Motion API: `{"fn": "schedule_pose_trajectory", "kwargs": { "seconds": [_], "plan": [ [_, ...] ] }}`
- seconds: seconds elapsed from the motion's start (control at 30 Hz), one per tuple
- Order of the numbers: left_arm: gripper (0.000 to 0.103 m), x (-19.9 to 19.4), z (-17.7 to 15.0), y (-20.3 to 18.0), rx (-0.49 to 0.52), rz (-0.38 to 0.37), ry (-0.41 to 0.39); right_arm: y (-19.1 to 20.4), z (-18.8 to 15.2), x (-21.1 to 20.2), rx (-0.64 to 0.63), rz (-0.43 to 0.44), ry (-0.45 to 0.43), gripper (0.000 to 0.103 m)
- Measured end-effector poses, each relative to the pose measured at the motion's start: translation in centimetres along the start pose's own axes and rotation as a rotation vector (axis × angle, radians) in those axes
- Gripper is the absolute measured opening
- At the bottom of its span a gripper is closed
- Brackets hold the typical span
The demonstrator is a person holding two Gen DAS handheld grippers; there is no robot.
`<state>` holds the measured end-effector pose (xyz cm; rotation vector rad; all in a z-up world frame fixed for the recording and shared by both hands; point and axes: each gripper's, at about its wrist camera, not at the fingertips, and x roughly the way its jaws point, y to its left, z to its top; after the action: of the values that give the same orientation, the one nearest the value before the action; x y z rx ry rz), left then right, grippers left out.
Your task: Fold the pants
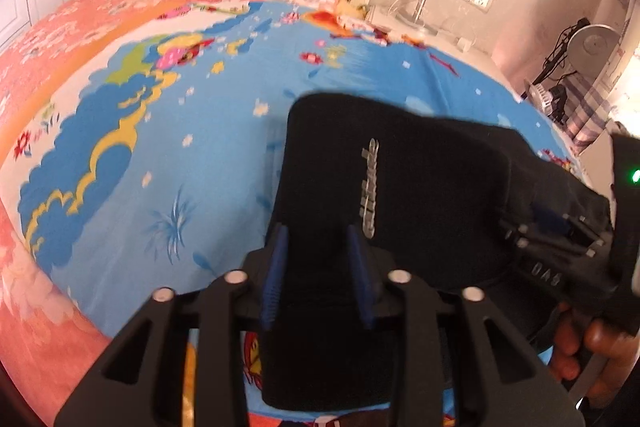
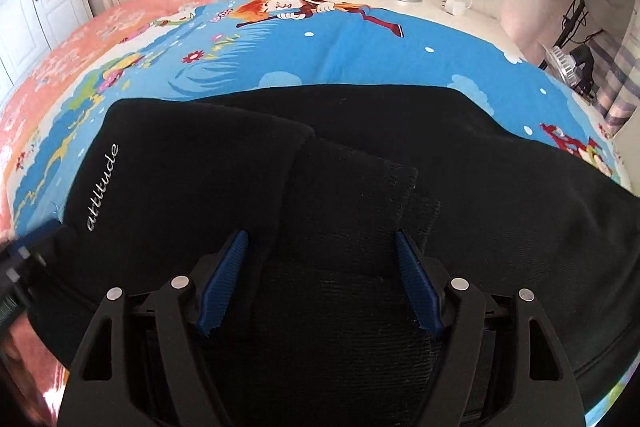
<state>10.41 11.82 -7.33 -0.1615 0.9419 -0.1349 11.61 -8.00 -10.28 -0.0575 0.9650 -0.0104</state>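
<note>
black knit pants [image 2: 360,187] with white "attitude" lettering, on blue cartoon-print bed sheet [image 2: 360,55] | left tongs [image 1: 318,267] spread, cloth between | right tongs [image 2: 322,279] spread wide over cuff

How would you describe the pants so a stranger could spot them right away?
Find the bed with the bright blue cartoon sheet. The pants lie across its near side, partly folded. They are the only black garment there, with silver "attitude" lettering along one leg.

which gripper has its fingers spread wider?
The right gripper: its blue fingers stand wide apart over the black pants. The left gripper's sit closer together around the fabric.
</note>
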Motion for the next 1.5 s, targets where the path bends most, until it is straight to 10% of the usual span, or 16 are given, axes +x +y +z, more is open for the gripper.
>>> {"fn": "schedule_pose_trajectory", "kwargs": {
  "seconds": [0.37, 0.73, 1.27, 1.5],
  "plan": [
    [0.018, 7.2, 8.2, -0.8, 0.028, -0.021, 0.097, 0.4, -0.3, 0.2, -0.022, -0.025, -0.003, 0.072],
    [0.019, 7.3, 8.1, -0.1, -0.012, -0.038, 0.102, 0.4, -0.3, 0.3, -0.025, -0.026, -0.01, 0.072],
    [0.037, 0.3, -2.5, 3.4, -0.143, -0.096, 0.068, 0.2, -0.3, 0.4, -0.017, -0.025, -0.014, 0.073],
    [0.039, -1.5, -4.3, 1.5, -0.026, -0.073, -0.012, 0.3, -0.2, 0.4, -0.015, -0.032, -0.018, 0.074]
  ]
}}
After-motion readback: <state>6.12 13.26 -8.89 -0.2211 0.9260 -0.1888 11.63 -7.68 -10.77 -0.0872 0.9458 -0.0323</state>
